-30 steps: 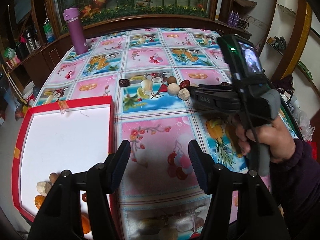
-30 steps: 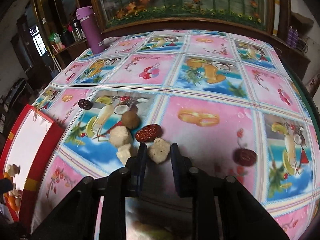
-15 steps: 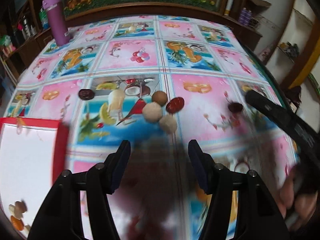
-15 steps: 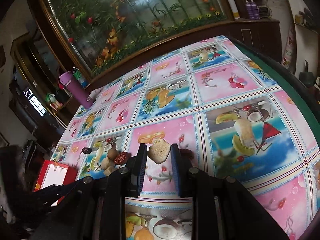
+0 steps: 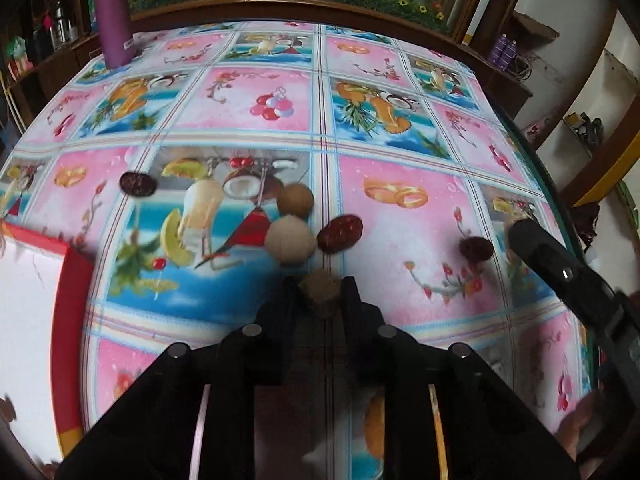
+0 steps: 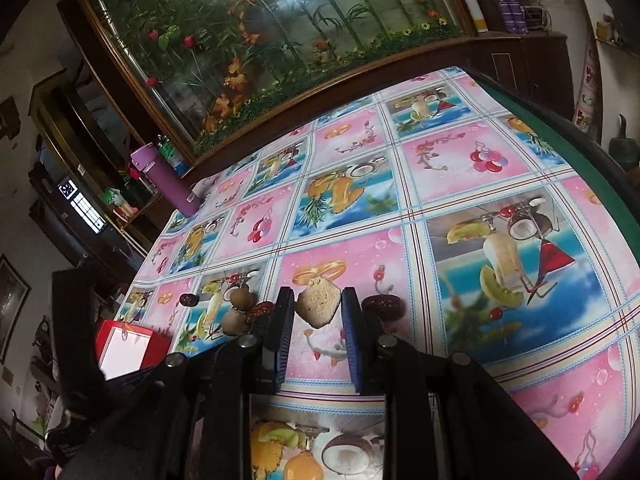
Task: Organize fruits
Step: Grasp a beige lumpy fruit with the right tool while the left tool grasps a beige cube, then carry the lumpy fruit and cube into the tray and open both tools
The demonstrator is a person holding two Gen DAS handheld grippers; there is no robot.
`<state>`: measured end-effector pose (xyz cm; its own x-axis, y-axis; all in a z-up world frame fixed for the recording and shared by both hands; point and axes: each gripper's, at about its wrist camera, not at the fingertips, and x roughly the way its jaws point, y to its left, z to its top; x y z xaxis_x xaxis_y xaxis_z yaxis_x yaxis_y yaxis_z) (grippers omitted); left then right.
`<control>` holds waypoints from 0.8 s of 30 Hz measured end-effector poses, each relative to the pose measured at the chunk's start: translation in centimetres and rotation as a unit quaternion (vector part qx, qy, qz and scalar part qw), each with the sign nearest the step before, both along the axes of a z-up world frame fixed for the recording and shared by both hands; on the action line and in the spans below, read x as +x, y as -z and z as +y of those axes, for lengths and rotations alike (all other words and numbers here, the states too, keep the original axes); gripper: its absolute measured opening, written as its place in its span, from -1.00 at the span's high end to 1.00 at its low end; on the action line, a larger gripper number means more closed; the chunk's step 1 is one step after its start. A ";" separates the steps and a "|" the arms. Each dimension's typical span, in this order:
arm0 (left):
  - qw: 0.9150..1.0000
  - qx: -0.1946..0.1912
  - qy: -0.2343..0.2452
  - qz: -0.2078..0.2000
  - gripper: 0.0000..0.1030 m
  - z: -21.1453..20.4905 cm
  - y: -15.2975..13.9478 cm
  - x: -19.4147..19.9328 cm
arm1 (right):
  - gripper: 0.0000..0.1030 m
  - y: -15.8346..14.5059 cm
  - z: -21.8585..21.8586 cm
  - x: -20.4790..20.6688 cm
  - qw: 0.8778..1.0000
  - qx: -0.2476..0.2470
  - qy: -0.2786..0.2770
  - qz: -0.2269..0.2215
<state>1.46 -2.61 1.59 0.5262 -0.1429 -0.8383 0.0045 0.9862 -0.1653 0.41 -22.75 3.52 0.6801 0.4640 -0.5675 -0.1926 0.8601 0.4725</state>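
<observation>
In the left wrist view my left gripper (image 5: 320, 285) has its jaws closing, and the pads press on a rough brown lump (image 5: 320, 294) on the tablecloth. Just beyond it lie a pale round fruit (image 5: 290, 241), a brown round fruit (image 5: 295, 199) and a red date (image 5: 340, 233). Dark dates (image 5: 137, 184) (image 5: 476, 248) lie further left and right. My right gripper (image 6: 318, 300) is shut on a beige rough lump (image 6: 318, 307), held above the table. The red tray (image 5: 76, 280) with its white floor sits at the left.
A purple bottle (image 5: 112, 12) stands at the table's far left corner. A dark date (image 6: 382, 305) lies just right of my right fingers. A wooden cabinet with a plant display runs behind the table. The table's green edge (image 6: 560, 120) falls away on the right.
My left gripper moved forward from the tray side to the fruit cluster and closed on a lump. My right gripper lifted its lump off the table, rolled, then held still.
</observation>
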 end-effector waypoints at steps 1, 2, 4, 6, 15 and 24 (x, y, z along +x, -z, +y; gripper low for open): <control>1.000 0.005 0.000 -0.004 0.55 0.1 -0.1 -0.4 | 0.56 0.0 0.0 0.0 1.000 -0.003 0.001 0.000; 1.000 0.008 0.001 -0.008 0.55 0.3 -0.3 -0.9 | 0.56 0.0 0.0 0.0 1.000 -0.006 0.002 0.000; 1.000 0.005 0.006 -0.010 0.55 0.7 -0.7 -2.0 | 0.56 0.2 0.0 0.1 1.000 -0.008 0.002 0.001; 1.000 0.011 0.010 -0.019 0.55 0.9 -1.4 -3.4 | 0.56 0.3 0.0 0.1 1.000 -0.013 0.003 0.001; 0.995 0.021 0.052 -0.082 0.55 1.5 -5.3 -12.0 | 0.56 0.2 0.6 -0.4 0.999 -0.034 0.004 -0.020; 0.988 0.038 0.019 -0.152 0.55 6.0 -9.6 -16.0 | 0.56 -1.1 4.0 -3.4 0.999 -0.007 -0.036 -0.037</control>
